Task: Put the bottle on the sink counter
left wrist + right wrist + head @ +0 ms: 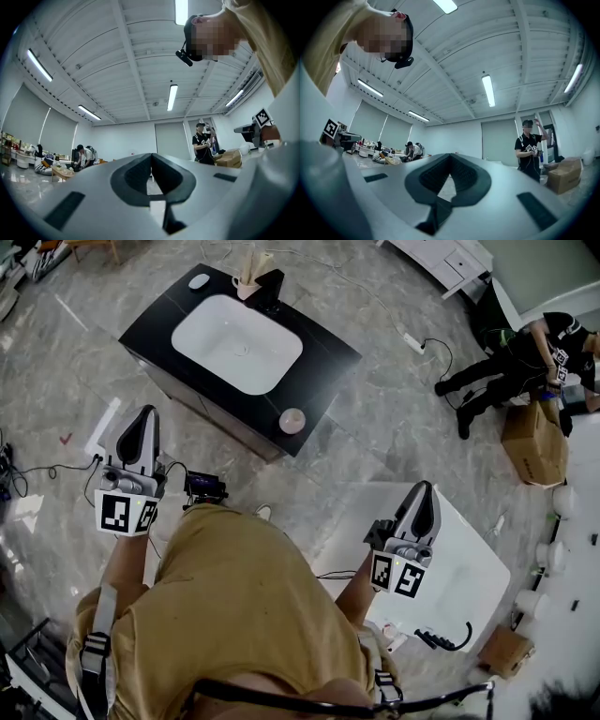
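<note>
Apparently finished, or not yet begun: no bottle in either grip

Nowhere do the pictures show a thing that is plainly a bottle. The nearest candidate is a round pale object [292, 420] standing on the near corner of the black sink counter [323, 352], just beside the white basin [236, 343]. Seen from straight above, it could be a bottle's top, but I cannot tell. It lies beyond the tips of both pairs of jaws and well apart from them, off to the right of the left pair and to the left of the right pair.

The left gripper [143, 418] has its jaws pressed together with nothing between the pads. Its own view looks past them at ceiling lights and a far wall. The right gripper [424, 491] is the same — jaws closed pad to pad, empty, aimed upward into the room. Both are held close to the person's body, on the near side of the counter and not over it.

At the counter's far edge, farthest from the jaws, stand a dark faucet [270, 289] and a beige holder [248, 279]. A white table [469, 559] sits under the right jaws.

My judgement: if the round object is the bottle, the placing is done and nothing is left. If it is not, the task has not started — the bottle must first be found and gripped.
</note>
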`<act>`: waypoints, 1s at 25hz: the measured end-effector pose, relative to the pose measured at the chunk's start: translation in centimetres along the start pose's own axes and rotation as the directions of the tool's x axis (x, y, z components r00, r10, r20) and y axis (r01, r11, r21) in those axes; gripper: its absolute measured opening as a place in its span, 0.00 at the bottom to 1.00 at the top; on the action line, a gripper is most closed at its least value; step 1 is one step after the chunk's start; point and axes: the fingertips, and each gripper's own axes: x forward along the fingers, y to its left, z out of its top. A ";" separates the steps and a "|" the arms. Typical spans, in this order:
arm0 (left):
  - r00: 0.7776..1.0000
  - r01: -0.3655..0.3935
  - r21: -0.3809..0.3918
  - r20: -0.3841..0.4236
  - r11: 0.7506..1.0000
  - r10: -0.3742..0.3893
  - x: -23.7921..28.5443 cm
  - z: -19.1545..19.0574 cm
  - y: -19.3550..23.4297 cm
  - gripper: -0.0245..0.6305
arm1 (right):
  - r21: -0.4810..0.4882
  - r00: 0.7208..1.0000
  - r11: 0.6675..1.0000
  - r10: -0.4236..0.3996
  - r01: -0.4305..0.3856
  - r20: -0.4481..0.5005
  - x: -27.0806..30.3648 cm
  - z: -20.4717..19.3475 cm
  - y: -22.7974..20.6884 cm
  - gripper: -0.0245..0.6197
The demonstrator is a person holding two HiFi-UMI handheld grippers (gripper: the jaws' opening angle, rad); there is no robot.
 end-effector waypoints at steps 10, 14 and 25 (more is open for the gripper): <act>0.999 -0.026 0.004 -0.028 1.000 0.026 -1.5 -0.6 -0.5 0.05 | 0.006 0.999 0.999 0.041 -0.041 -0.014 0.2 -0.7 0.7 0.05; 0.999 -0.025 0.007 -0.029 1.000 0.026 -1.7 -0.4 -1.0 0.05 | 0.010 0.999 0.999 0.044 -0.044 -0.016 -0.2 -0.8 0.3 0.05; 1.000 -0.016 0.013 -0.026 1.000 0.017 -1.9 0.0 -2.7 0.05 | 0.006 0.999 0.999 0.036 -0.036 -0.016 -1.5 -0.8 -0.9 0.05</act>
